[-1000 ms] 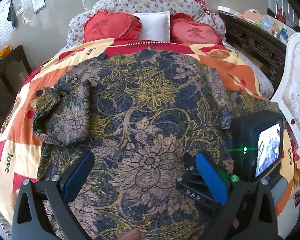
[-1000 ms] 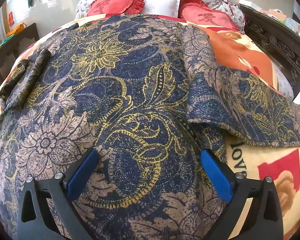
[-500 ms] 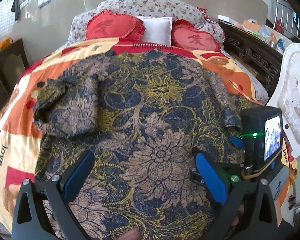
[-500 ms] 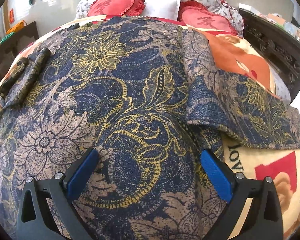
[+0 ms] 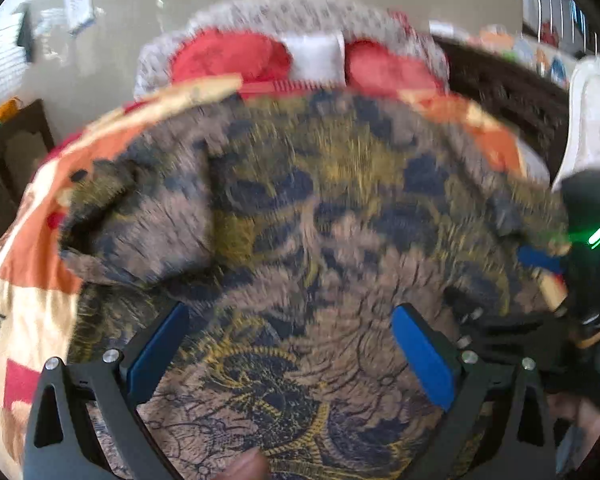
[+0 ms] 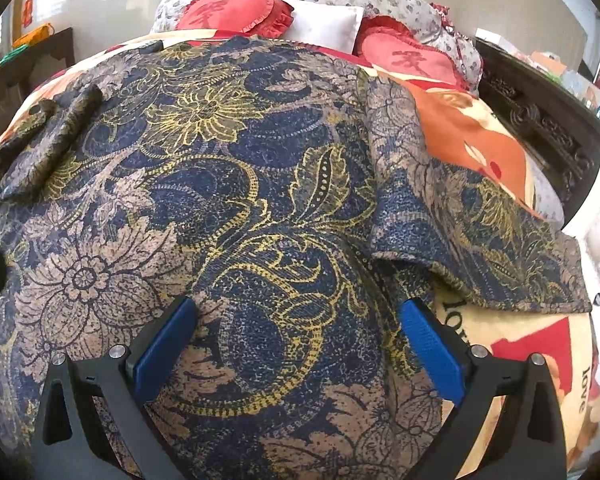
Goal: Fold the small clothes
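A navy, gold and beige floral garment (image 5: 300, 208) (image 6: 228, 184) lies spread flat on the bed. Its left sleeve (image 5: 140, 216) (image 6: 40, 152) is bunched, and its right sleeve (image 6: 472, 240) lies out flat. My left gripper (image 5: 288, 344) is open low over the garment's near part, with nothing between its blue pads (image 5: 158, 346). The left wrist view is motion-blurred. My right gripper (image 6: 300, 340) is open over the garment's lower right side, close to the cloth, empty. The right gripper's body (image 5: 580, 280) shows at the right edge of the left wrist view.
An orange, red and cream blanket (image 6: 476, 136) covers the bed. Red heart cushions (image 6: 236, 12) and a white pillow (image 6: 324, 24) lie at the head. A dark carved wooden frame (image 6: 548, 128) runs along the right, dark furniture (image 5: 8, 160) stands left, and a white chair (image 5: 596, 120) is at right.
The left gripper has moved quickly forward and lower over the garment, blurring its view. The right gripper has barely shifted. Both stay open.
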The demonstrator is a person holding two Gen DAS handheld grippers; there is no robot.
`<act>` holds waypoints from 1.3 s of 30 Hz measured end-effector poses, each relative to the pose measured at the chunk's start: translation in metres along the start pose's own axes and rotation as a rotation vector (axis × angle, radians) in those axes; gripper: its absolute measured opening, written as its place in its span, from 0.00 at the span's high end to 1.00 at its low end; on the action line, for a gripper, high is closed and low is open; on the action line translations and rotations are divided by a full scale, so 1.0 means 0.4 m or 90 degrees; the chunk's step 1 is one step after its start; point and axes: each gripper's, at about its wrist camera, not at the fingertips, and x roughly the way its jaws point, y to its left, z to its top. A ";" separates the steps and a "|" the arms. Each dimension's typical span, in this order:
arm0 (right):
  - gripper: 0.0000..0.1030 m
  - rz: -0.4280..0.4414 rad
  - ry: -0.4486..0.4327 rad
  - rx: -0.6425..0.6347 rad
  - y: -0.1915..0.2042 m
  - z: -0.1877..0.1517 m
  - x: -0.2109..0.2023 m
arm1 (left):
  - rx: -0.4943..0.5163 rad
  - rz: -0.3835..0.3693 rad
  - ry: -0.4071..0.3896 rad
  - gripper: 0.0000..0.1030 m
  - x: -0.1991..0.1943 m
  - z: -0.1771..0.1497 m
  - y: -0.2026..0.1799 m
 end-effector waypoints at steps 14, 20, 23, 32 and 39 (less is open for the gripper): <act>0.17 -0.007 -0.006 -0.007 0.001 -0.001 -0.002 | -0.016 -0.032 0.041 0.00 0.069 -0.046 0.004; 0.17 -0.023 -0.015 -0.024 0.014 -0.001 -0.004 | -0.017 -0.033 0.040 0.00 0.064 -0.046 0.012; 0.17 -0.040 -0.021 -0.038 0.024 -0.001 -0.008 | -0.017 -0.033 0.042 0.00 0.066 -0.045 0.006; 0.17 -0.074 -0.034 -0.066 0.045 -0.003 -0.015 | -0.016 -0.032 0.041 0.00 0.065 -0.046 0.006; 0.17 -0.073 -0.034 -0.065 0.045 -0.003 -0.014 | -0.016 -0.032 0.041 0.00 0.066 -0.046 0.005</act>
